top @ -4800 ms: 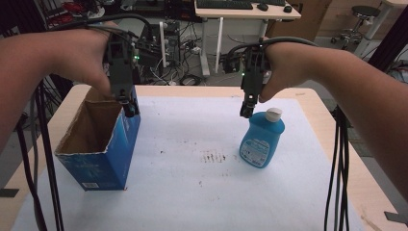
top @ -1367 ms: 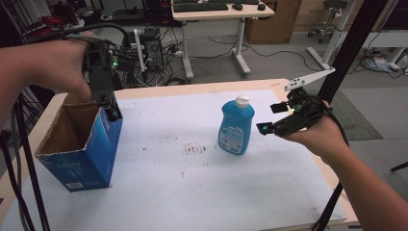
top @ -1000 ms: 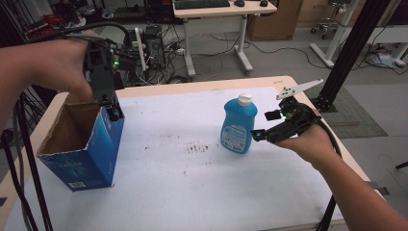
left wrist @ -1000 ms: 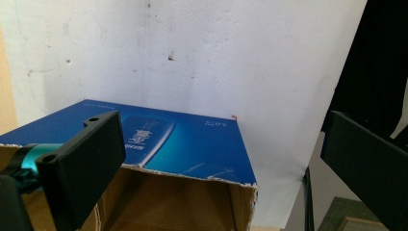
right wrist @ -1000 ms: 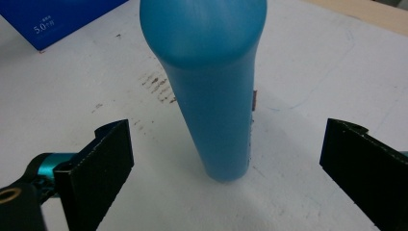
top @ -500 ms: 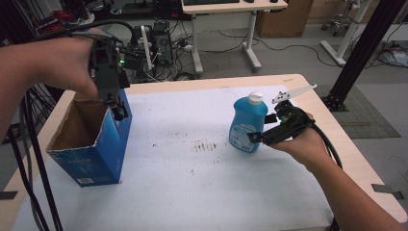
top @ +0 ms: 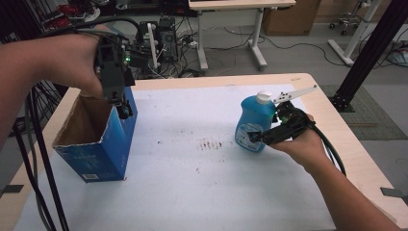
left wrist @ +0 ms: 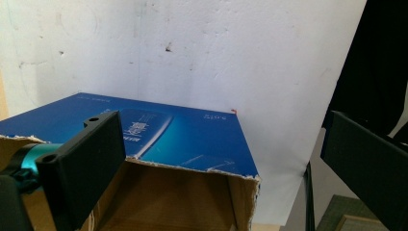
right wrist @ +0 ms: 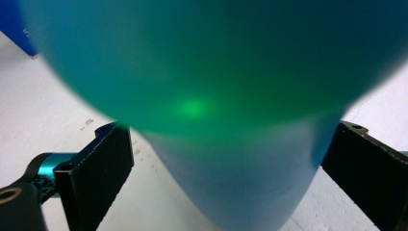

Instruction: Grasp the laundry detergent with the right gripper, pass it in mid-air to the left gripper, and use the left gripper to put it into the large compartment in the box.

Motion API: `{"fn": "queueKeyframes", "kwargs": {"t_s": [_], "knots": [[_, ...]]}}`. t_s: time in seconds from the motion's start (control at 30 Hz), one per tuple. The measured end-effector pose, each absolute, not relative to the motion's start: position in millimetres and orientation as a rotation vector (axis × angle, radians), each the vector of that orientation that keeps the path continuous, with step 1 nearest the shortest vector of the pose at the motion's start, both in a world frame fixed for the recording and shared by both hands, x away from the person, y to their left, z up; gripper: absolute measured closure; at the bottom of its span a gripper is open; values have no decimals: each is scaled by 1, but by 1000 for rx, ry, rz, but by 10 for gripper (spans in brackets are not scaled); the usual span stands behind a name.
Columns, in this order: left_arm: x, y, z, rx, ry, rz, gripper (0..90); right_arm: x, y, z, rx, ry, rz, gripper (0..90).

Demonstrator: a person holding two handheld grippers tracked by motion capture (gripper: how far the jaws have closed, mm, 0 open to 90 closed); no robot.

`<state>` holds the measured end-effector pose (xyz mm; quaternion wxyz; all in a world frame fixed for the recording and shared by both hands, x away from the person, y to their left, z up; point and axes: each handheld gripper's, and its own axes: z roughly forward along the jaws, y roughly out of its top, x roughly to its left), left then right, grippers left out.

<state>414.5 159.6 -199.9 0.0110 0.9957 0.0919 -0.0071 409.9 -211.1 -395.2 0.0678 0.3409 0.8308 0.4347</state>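
Stained white sheet on a wooden counter (top: 332,120); right tongs (top: 255,137) open around the glossy blue detergent bottle (top: 252,120), left tongs (top: 122,108) open over the torn cardboard box (top: 96,144).

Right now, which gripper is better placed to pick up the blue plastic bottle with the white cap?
The right gripper. Its open jaws already flank the blue plastic bottle, while the left gripper sits across the table at the open blue cardboard box.

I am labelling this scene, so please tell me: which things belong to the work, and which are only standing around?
In use:
- blue bottle, between the open jaws of the right claw
- open blue cardboard box, with the left claw at its rim

Only around:
- white desk behind the table
- cables on the floor
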Motion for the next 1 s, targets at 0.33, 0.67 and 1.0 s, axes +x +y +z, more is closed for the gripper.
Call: {"fn": "queueKeyframes", "kwargs": {"t_s": [0.33, 0.67, 1.0], "knots": [[415, 163, -201, 3103, 293, -25, 16, 412, -208, -398, 1033, 2457, 1330, 58], [416, 164, -202, 3103, 292, -31, 16, 413, -206, -400, 1023, 2428, 1347, 123], [416, 166, -202, 3102, 304, -33, 16, 414, -206, -403, 1023, 2408, 1363, 167]]}}
